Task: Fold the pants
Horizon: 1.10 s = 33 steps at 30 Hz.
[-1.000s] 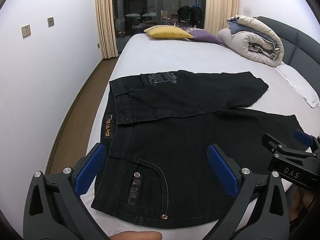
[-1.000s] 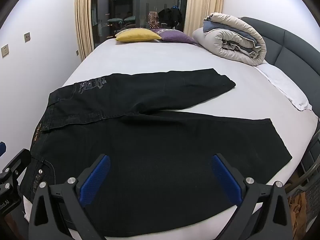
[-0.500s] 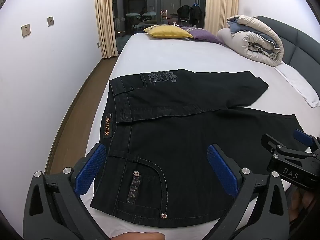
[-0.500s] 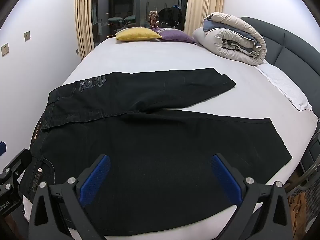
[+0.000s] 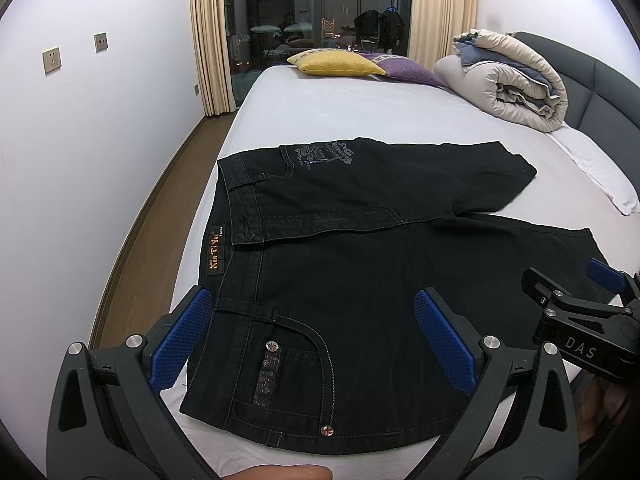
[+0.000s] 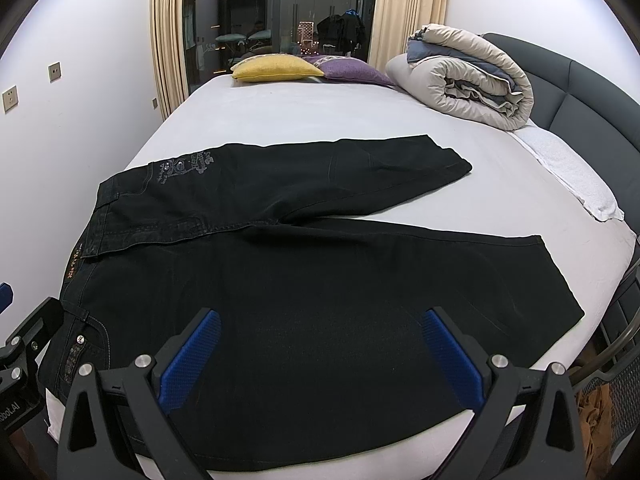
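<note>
Black jeans (image 5: pixel 360 248) lie flat on the white bed (image 5: pixel 320 120), waistband to the left, both legs spread to the right. In the right wrist view the same jeans (image 6: pixel 304 264) fill the near part of the bed. My left gripper (image 5: pixel 312 328) hovers open above the waistband and front pocket, nothing between its blue pads. Over the near leg, my right gripper (image 6: pixel 320 344) is open too and holds nothing. The right gripper's black body (image 5: pixel 580 328) shows at the right edge of the left wrist view.
A yellow pillow (image 5: pixel 336 64) and a purple pillow (image 5: pixel 408 74) lie at the far end. A rolled duvet (image 6: pixel 464 76) sits by the grey headboard (image 6: pixel 592 92). Wooden floor (image 5: pixel 152 216) runs along the bed's left side. A fingertip (image 5: pixel 276 473) shows at the bottom.
</note>
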Motion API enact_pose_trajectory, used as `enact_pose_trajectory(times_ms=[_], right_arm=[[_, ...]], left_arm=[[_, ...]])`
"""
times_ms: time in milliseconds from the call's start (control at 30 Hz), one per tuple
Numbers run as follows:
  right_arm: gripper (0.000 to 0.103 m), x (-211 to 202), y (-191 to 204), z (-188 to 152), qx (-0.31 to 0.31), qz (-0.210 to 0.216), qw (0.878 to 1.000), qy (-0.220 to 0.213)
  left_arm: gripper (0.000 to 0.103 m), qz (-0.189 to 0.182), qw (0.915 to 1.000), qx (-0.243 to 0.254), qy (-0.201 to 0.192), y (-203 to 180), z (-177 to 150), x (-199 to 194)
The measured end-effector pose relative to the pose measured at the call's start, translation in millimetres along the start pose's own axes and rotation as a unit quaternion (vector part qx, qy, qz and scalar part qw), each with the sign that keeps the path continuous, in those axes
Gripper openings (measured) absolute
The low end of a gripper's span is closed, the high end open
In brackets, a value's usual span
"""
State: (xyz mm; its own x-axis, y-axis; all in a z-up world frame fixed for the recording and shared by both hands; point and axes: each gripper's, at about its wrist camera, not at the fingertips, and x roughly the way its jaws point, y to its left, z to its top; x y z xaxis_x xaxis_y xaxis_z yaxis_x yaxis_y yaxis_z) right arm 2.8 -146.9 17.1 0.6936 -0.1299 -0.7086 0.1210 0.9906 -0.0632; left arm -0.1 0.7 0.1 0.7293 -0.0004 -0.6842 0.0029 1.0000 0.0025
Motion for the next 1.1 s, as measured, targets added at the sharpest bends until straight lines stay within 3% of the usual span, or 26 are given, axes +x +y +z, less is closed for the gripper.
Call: enact_pose_trajectory(times_ms=[1100], right_arm=[[0.103,3.9,6.9,-3.6,-0.001,0.0,1.0,0.003]], left_arm=[[0.103,-0.001,1.0,-0.001,0.001,0.2,0.3,0.4]])
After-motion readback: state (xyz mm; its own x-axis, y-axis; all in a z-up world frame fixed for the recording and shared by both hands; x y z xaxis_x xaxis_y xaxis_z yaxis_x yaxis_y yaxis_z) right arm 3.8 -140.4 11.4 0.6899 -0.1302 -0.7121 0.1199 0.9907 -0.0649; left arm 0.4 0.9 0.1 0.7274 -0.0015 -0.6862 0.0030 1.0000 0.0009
